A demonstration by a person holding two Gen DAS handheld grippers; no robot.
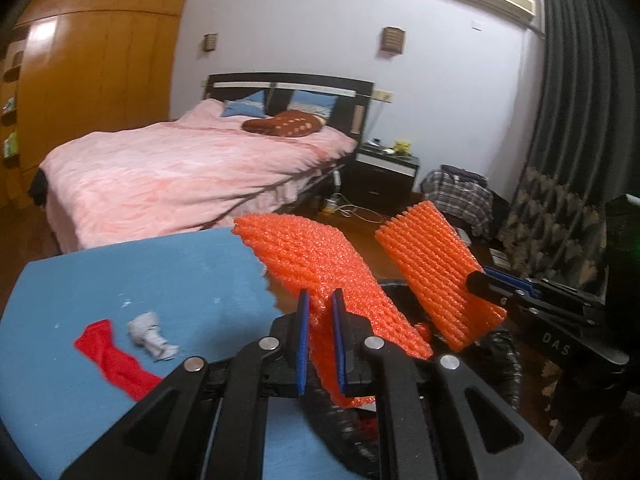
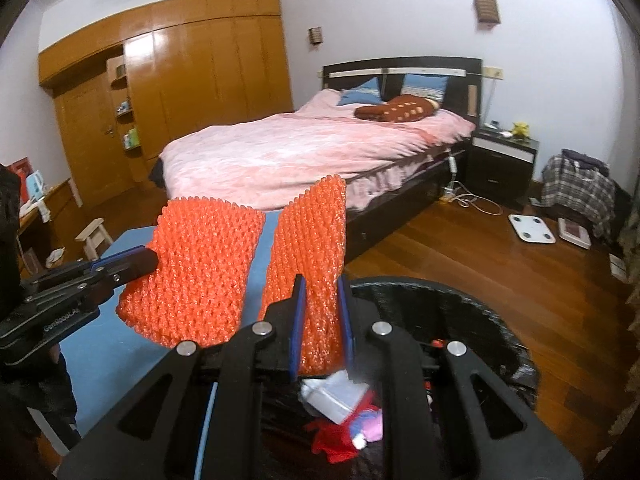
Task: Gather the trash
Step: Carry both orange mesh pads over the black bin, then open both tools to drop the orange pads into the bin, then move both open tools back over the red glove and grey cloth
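Clamped on orange foam netting: left gripper (image 1: 320,344) holding one sleeve (image 1: 320,264), right gripper (image 2: 322,326) the other (image 2: 312,240). Both carried above black-lined bin (image 2: 480,312), presumably for dropping in. Nubby, springy mesh, flattened tubes. Left on blue surface (image 1: 120,260): red scrap (image 1: 112,354), crumpled white tissue (image 1: 150,334).

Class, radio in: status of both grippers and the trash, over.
Left gripper shut on orange foam net. Right gripper shut on second foam net. Black trash bag below, path clear.
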